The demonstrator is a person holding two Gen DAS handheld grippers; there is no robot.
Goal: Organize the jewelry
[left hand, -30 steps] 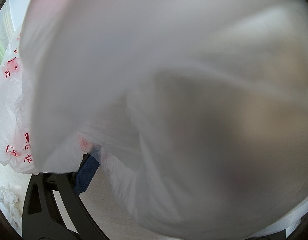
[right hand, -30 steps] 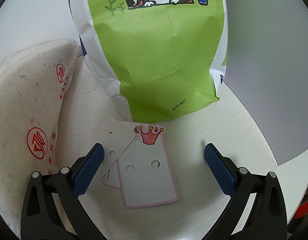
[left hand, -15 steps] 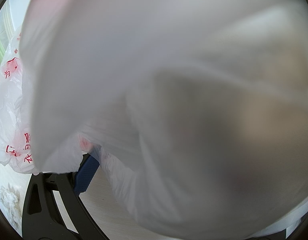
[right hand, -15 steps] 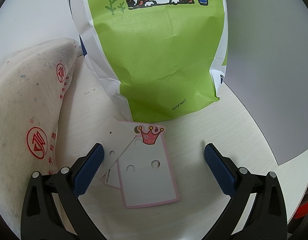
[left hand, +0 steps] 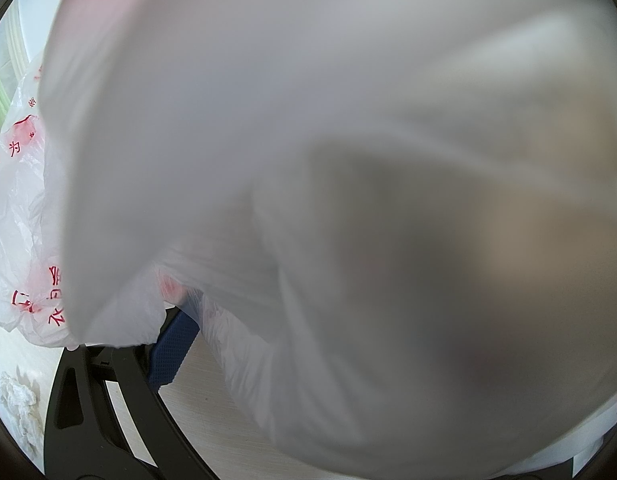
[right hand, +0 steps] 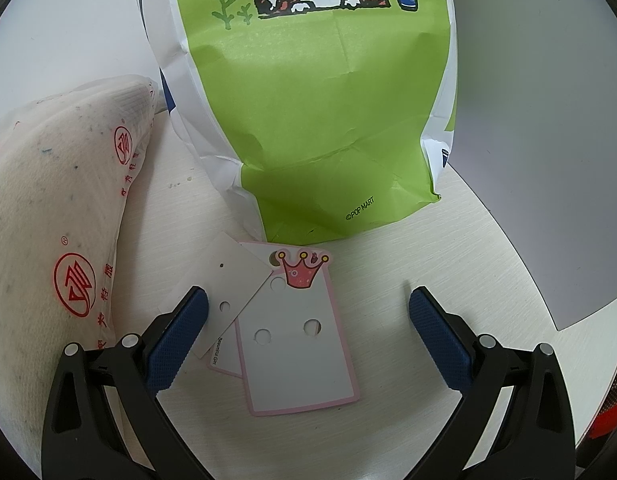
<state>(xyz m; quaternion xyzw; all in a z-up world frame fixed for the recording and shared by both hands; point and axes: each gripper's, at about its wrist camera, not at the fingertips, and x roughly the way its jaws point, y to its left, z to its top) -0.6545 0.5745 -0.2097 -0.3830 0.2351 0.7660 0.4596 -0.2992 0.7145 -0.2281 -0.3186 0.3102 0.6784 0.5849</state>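
In the right wrist view a pink-edged jewelry card with a crown lies flat on the pale table, over a plain white card and another card beneath. My right gripper is open, its blue pads on either side of the cards, just above them. In the left wrist view a white plastic bag with red print covers nearly the whole lens. Only the left blue pad of my left gripper shows; the other finger is hidden by the bag.
A green and white paper bag with a cartoon animal stands right behind the cards. A white cloth sack with red stamps lies to the left. The table's round edge curves on the right.
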